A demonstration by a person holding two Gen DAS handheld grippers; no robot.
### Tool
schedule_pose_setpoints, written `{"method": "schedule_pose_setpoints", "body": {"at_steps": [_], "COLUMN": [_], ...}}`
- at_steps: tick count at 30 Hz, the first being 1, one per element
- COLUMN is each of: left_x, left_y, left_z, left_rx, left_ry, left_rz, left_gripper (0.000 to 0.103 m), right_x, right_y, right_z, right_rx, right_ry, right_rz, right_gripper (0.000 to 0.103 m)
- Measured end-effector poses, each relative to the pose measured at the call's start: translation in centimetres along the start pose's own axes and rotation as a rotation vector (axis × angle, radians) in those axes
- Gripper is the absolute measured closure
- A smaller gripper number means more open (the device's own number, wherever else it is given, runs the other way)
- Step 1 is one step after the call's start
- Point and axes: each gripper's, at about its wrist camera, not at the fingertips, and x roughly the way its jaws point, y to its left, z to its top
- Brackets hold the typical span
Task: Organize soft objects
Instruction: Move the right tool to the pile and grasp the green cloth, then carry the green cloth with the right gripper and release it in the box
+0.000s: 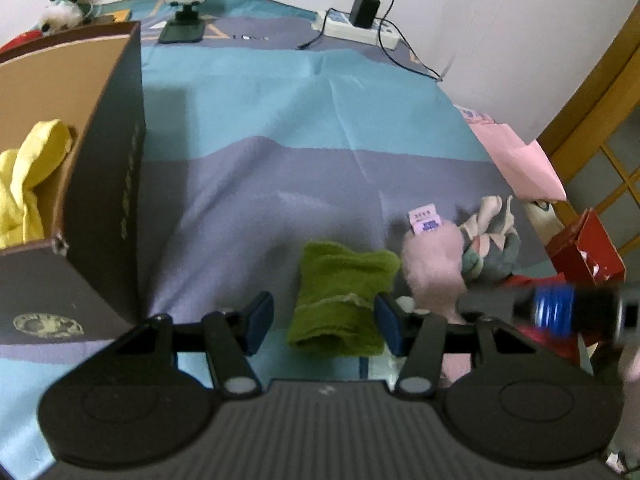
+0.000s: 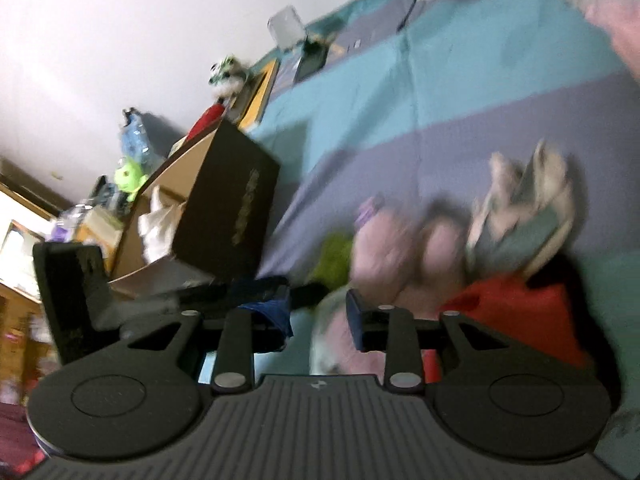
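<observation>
Striped bedsheet (image 1: 280, 184) bears rumpled green cloth (image 1: 340, 300).

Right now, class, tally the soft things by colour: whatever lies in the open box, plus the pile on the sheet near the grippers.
Yellow cloth, in the box: 1
Green cloth: 1
Pink fluffy item: 1
Grey-and-cream plush: 1
Red cloth: 1
Total: 5
</observation>
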Motion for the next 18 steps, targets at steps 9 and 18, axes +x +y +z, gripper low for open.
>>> {"method": "schedule_pose_setpoints", "body": {"at_steps": [9, 18], "left_x": [2.0, -0.6], "left_y": [-0.8, 0.1], "left_z": [0.0, -0.9], "left_rx": [0.026, 0.017], "left_ry": [0.045, 0.017], "left_rz": [0.007, 0.040], "left_gripper": [0.072, 0.093], "right_x": [1.5, 2.6], "right_y": [-0.4, 0.5], "right_z": [1.0, 0.9], "right_rx": [0.019, 0.017], "right_ry": [0.017, 0.050], "right_rz": [0.007, 0.014], "right_gripper": [0.088, 0.088]}}
